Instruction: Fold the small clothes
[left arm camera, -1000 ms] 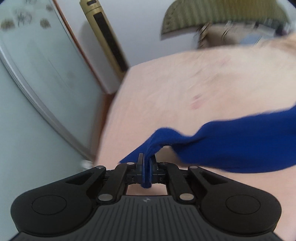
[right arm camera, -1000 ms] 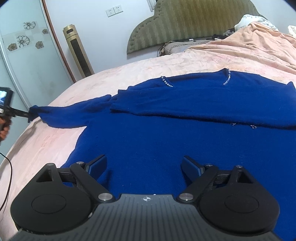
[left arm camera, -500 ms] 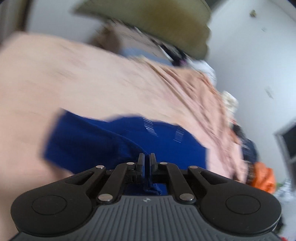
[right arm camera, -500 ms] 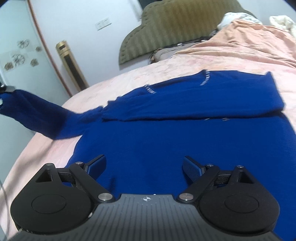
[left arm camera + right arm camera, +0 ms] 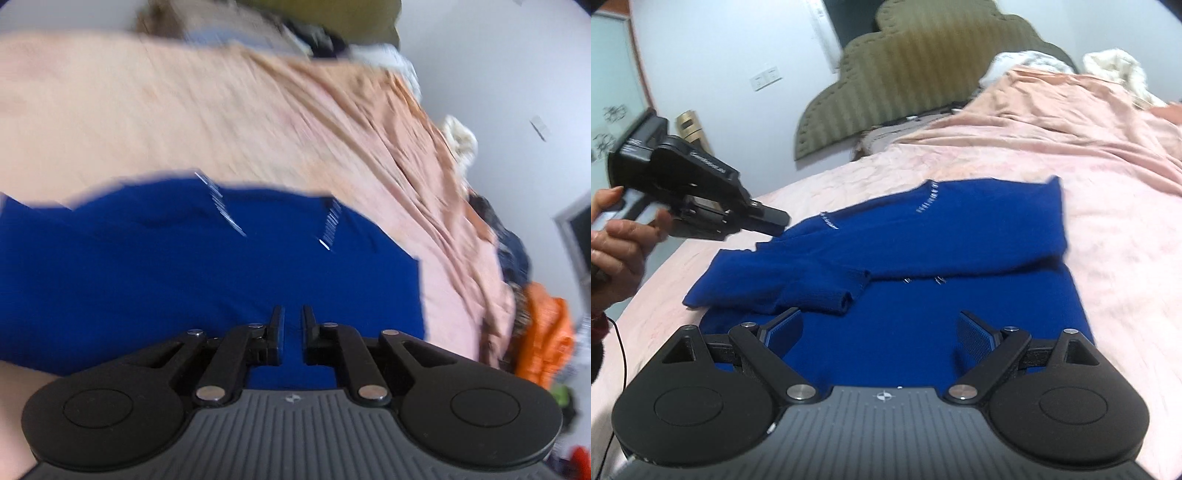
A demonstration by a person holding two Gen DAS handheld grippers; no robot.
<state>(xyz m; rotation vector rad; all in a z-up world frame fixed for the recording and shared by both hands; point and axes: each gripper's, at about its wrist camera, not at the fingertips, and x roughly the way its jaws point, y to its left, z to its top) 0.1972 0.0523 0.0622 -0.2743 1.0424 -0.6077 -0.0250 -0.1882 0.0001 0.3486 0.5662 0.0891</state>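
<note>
Left gripper [image 5: 291,317] jaws just parting, empty; right gripper [image 5: 881,330] wide open.

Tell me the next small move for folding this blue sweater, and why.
Probably draw the left tongs clear. They hang just above the blue knitted sweater on the pink bedspread, jaws just parted, nothing between them. One sleeve already lies folded across the body, and the right tongs hover open.
</note>
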